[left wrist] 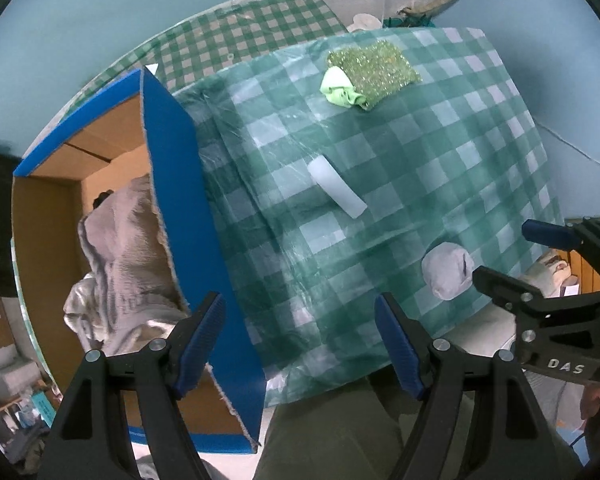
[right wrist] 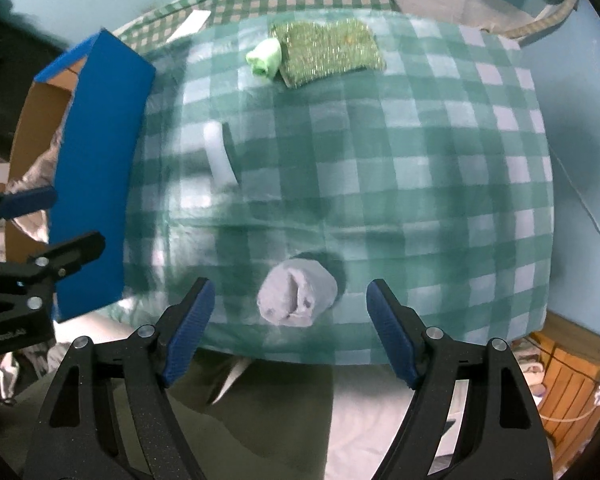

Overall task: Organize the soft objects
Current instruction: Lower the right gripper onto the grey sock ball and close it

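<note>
Both jaws released: left gripper point(left wrist: 300, 344) and right gripper point(right wrist: 290, 330) stand spread, grasping nothing. Rolled grey sock ball point(right wrist: 297, 294) lies on green checked tablecloth point(right wrist: 420, 168), between right fingers. Blue cardboard box point(left wrist: 172, 184) contains grey cloth point(left wrist: 120, 248).

Pale blue walls point(right wrist: 580, 120) surround a table under a green checked cloth point(right wrist: 420, 168). At four o'clock stands what may be a wooden crate point(right wrist: 568, 384), partly blurred.

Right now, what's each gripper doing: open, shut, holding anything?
Left gripper: open, empty, beside the blue box.
Right gripper: open, empty, rolled grey sock lies ahead between its fingers.
</note>
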`<act>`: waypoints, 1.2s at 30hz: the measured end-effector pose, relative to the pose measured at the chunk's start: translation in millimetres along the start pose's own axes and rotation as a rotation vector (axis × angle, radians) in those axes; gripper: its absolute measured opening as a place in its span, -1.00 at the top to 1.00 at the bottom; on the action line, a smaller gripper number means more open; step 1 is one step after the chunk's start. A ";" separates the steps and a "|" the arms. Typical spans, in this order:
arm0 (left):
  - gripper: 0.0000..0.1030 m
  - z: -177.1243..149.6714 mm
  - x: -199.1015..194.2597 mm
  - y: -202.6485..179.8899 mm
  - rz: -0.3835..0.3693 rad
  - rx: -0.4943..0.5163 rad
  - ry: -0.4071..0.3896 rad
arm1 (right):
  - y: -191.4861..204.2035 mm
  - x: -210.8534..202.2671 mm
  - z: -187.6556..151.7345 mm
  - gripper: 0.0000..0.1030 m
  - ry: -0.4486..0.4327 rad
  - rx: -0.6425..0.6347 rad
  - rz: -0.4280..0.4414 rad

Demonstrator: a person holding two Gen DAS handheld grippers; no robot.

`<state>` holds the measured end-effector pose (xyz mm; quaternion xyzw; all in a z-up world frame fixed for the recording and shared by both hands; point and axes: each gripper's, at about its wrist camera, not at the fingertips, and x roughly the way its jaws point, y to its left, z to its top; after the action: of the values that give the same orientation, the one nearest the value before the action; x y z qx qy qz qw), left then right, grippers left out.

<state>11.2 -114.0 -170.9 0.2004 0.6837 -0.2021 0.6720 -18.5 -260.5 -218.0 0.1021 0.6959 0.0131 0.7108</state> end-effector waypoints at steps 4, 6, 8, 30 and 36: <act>-0.58 -0.6 11.6 -4.8 0.011 0.006 0.014 | -4.5 19.1 -4.4 -0.54 0.027 0.008 -0.001; -0.58 -0.7 18.2 -7.0 0.012 0.006 0.024 | -5.2 27.4 -6.4 -0.54 0.039 0.011 0.003; -0.58 -0.7 23.4 -9.1 0.014 0.008 0.032 | -5.7 32.8 -7.4 -0.54 0.045 0.013 0.005; -0.67 6.9 54.4 -21.5 0.056 -0.006 0.078 | -10.0 78.9 -0.1 -0.55 0.103 0.024 -0.009; -0.67 10.9 57.1 -30.9 0.064 0.003 0.086 | -6.9 82.1 2.5 -0.07 0.125 -0.028 0.006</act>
<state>2.5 -145.6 -227.9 0.2319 0.7048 -0.1728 0.6478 -14.3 -254.4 -300.1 0.0933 0.7384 0.0313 0.6671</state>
